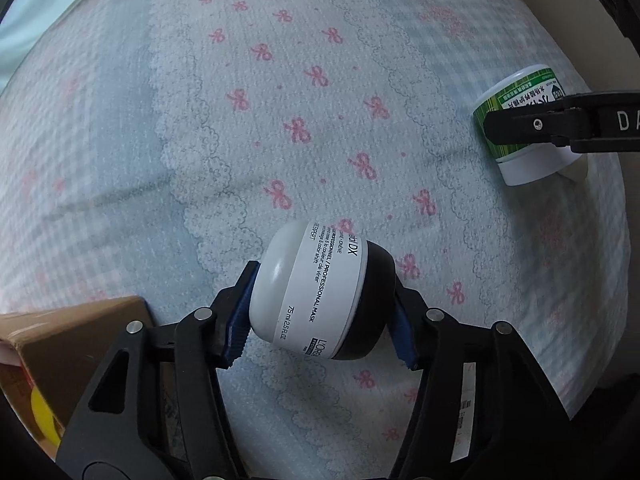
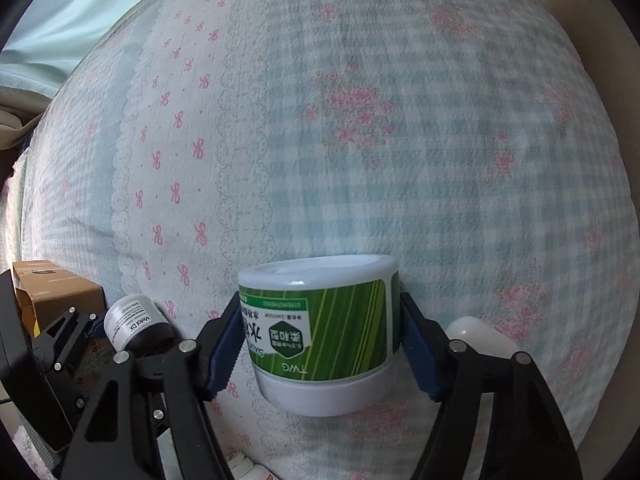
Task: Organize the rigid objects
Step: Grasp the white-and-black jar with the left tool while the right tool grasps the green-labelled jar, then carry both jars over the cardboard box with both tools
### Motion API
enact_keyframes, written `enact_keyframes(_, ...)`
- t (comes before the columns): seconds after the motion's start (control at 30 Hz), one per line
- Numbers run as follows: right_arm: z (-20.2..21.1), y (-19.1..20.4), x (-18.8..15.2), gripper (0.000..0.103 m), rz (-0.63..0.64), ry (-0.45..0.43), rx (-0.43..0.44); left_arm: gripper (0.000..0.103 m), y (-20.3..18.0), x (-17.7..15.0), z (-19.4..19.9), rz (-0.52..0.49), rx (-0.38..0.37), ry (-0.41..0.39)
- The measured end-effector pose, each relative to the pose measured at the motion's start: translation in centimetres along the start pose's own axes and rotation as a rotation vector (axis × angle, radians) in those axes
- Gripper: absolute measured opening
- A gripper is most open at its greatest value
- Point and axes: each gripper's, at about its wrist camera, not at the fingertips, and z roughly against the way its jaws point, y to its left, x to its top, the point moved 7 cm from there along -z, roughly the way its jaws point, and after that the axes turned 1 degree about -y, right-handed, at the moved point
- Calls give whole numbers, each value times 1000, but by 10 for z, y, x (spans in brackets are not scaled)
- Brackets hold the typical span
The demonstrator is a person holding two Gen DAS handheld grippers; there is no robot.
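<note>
A small white jar with a black lid [image 1: 316, 292] lies on its side between the blue pads of my left gripper [image 1: 324, 312], which is shut on it just above the patterned bedcover [image 1: 280, 100]. A wider white jar with a green label [image 2: 320, 320] sits upside down in my right gripper [image 2: 322, 346], both pads pressed against its sides. In the left wrist view the green jar [image 1: 516, 96] shows at the right edge with a black finger [image 1: 560, 124] across it. The right wrist view shows the black-lidded jar [image 2: 132, 324] at lower left.
An open cardboard box [image 1: 80, 340] stands at the left beside my left gripper, with something yellow [image 1: 42, 412] inside. A white rounded object [image 2: 476, 336] lies behind the right gripper's right finger. Pale curtain [image 2: 72, 20] hangs at upper left.
</note>
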Motion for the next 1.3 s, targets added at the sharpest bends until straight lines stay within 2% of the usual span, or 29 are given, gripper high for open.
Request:
enact_keyframes(0.3,9,-3,-3,67,-34,-19,9,54,23,-5,11,74,-28,-25)
enact_keyframes(0.53,53,-10,-16,67,-64,-67,17,54,34,-4,53,128,-46,-68)
enact_keyframes(0.73,113,-6,-33,67,-77,-127,20,54,34,-11,124,169,-58,-159)
enact_keyframes(0.93,178,12,-61,67,-62,-182,15,54,19,-22,203,215,-73,-257)
enact_keyframes(1.0,203,18,-74,67,-64,-198,32,54,19,-31,231,253,-87,-294)
enact_keyframes(1.1,239,30,-93,67,-55,-243,65,54,25,-48,265,292,-67,-346)
enact_keyframes(1.3,280,65,-126,67,16,-285,97,54,49,-94,332,366,-24,-416)
